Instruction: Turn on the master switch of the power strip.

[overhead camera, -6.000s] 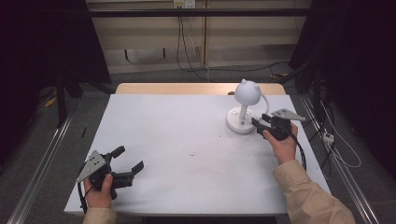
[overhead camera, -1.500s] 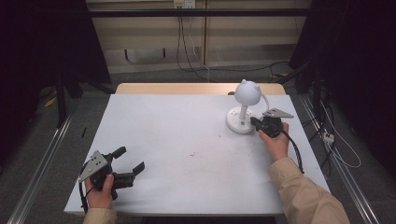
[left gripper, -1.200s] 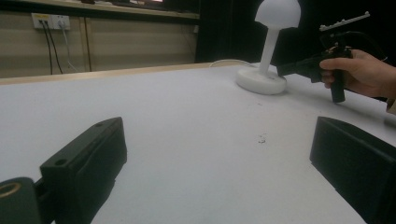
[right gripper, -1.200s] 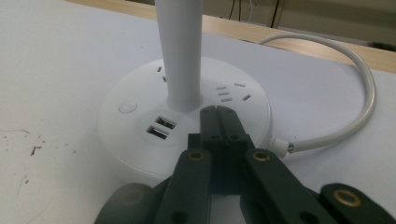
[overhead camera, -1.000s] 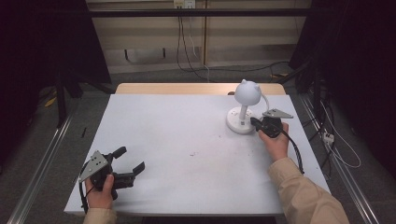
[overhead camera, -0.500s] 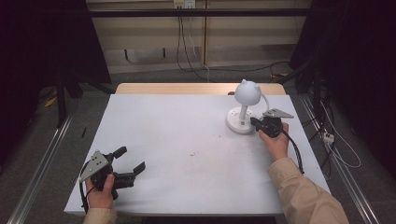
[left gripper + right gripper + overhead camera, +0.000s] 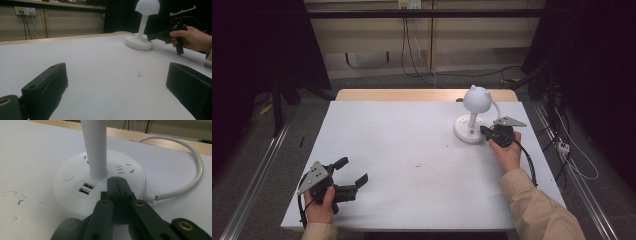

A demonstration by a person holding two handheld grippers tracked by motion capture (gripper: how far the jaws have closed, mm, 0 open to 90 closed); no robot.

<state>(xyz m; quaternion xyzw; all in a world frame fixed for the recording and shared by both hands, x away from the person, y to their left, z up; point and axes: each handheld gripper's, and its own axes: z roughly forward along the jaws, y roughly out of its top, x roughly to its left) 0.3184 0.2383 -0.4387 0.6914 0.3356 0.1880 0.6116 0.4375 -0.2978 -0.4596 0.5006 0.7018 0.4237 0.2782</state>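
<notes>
**Right gripper on lamp base, press looks in progress**

- White plastic desk lamp with a round dome head and a round base carrying sockets and USB ports (image 7: 471, 129) stands near the far right corner of the white surface (image 7: 412, 150), upright. Its white cable (image 7: 190, 182) loops off the base toward the far edge.
- Right gripper (image 7: 117, 183): jaws clenched together, nothing between them, tips resting on top of the base just beside the stem. Reads as a poke at the base, not a grasp.
- The small round button (image 7: 68, 178) sits off to one side of the tips, near the USB ports (image 7: 86, 188). Tips are not on it.
- Lamp head looks unlit as far as I can tell, so switching is likely not done yet.
- Left gripper (image 7: 354, 172): jaws spread wide, holding nothing, parked at the near left corner, well apart from the lamp.
- Left to do, my read: shift tips onto the button and press.
</notes>
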